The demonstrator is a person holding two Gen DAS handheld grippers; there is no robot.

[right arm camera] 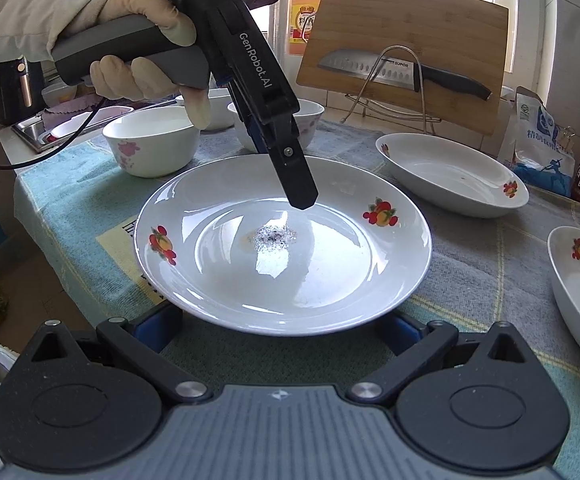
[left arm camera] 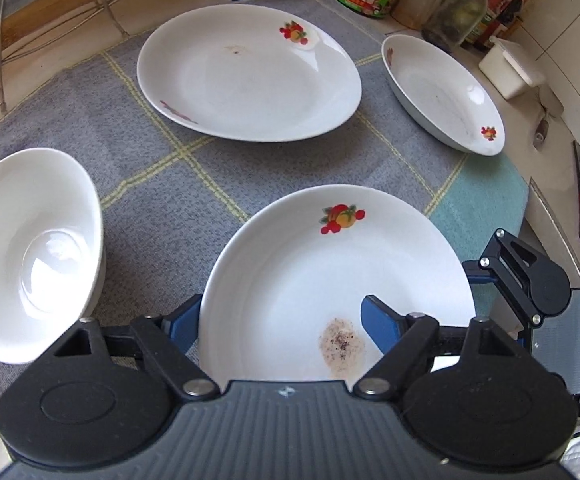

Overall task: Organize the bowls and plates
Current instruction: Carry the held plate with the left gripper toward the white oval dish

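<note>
white fruit-print plate (right arm camera: 218, 280), speckled stain at centre

Left gripper (right arm camera: 290, 184) clamped on soiled plate (right arm camera: 218, 280) rim.

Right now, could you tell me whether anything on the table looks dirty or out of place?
Yes. The plate gripped by the left tool has a speckled brownish residue patch near its centre, so it is not clean. The large plate farther back also shows a faint brown smudge.
</note>
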